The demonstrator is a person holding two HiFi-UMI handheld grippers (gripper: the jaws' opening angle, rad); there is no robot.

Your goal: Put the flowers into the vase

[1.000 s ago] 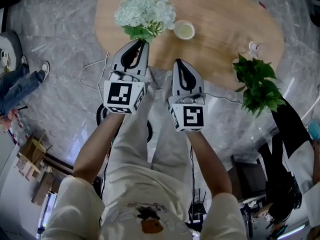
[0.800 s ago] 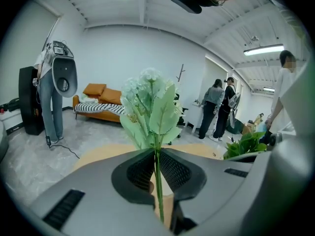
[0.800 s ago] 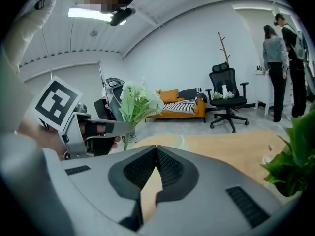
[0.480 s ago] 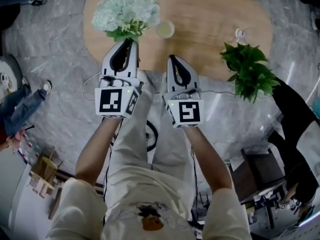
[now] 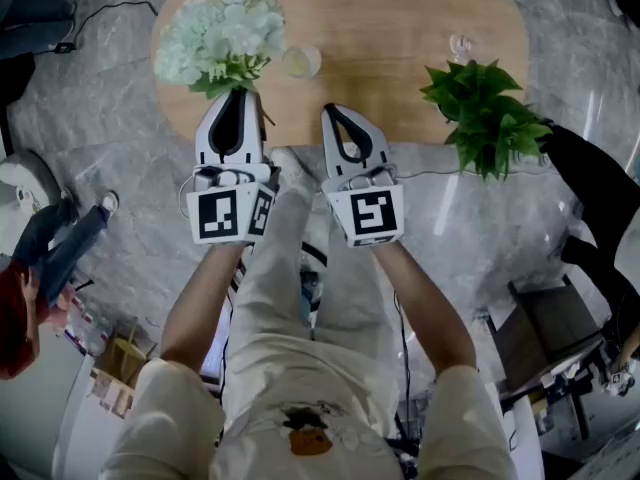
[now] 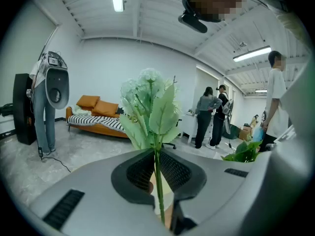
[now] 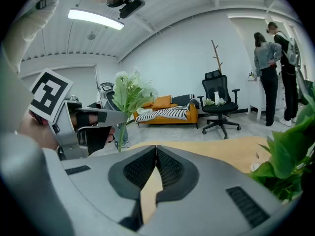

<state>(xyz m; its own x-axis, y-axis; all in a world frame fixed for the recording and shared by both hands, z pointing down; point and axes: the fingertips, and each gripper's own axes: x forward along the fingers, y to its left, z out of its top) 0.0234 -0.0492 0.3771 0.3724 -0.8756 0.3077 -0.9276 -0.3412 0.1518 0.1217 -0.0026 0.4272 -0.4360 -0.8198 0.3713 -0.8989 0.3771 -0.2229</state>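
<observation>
Left: pale flowers (image 5: 218, 40) over near left edge of oval wooden table (image 5: 400, 18); stem clamped between narrowly set jaws of left gripper (image 5: 238, 96), blooms beyond jaw tips. Centre: small pale cup (image 5: 300, 62) stood on table just right of blooms; right gripper (image 5: 338, 111) beside left one, jaws pressed together, nothing between. Right: small clear glass (image 5: 460, 46) on table; leafy green plant (image 5: 485, 108) at table's near right edge.

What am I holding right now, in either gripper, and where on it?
The left gripper is shut on the flowers, pinching the thin green stem just below the leaves. The right gripper is shut with nothing between its jaws.
</observation>
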